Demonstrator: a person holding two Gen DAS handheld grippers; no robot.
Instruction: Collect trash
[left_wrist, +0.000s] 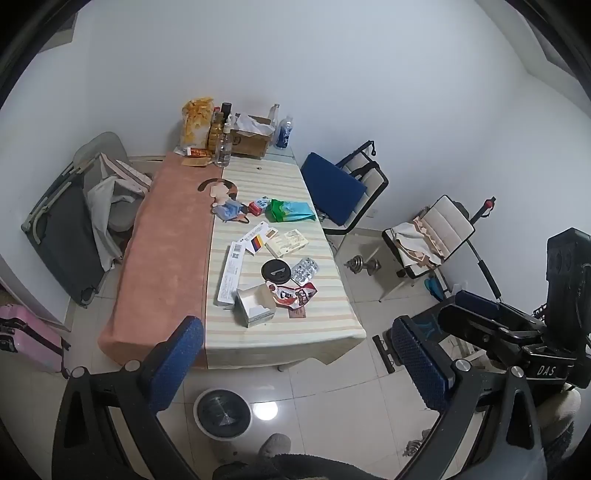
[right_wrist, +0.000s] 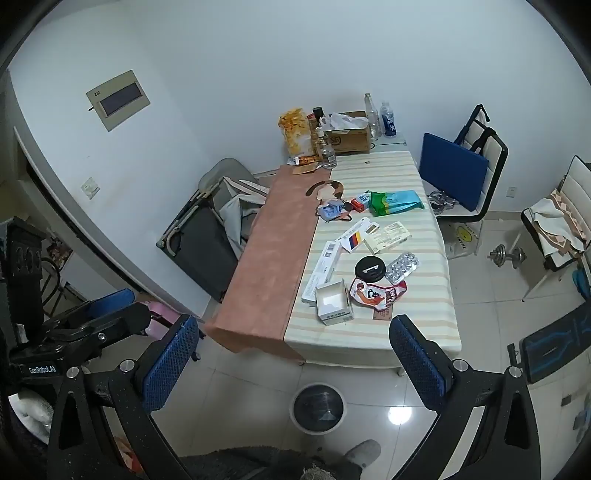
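Note:
Trash lies on the striped half of the table (left_wrist: 280, 328) (right_wrist: 424, 332): an open white box (left_wrist: 254, 307) (right_wrist: 333, 302), a red snack wrapper (left_wrist: 293, 294) (right_wrist: 376, 293), a black lid (left_wrist: 276, 271) (right_wrist: 369, 270), a blister pack (left_wrist: 304, 270) (right_wrist: 402, 267), flat cartons (left_wrist: 231, 275) (right_wrist: 322, 271), a green bag (left_wrist: 290, 210) (right_wrist: 396, 202). A white bin (left_wrist: 222, 413) (right_wrist: 318, 407) stands on the floor before the table. My left gripper (left_wrist: 291, 360) and right gripper (right_wrist: 293, 360) are open, empty, held above the floor short of the table.
Bottles, a cardboard box (left_wrist: 251, 138) and a snack bag stand at the table's far end. Chairs (left_wrist: 343, 192) (left_wrist: 428, 236) and a dumbbell (left_wrist: 364, 264) are right of the table. A folded cot (left_wrist: 62, 229) and a pink suitcase (left_wrist: 26, 343) are on the left.

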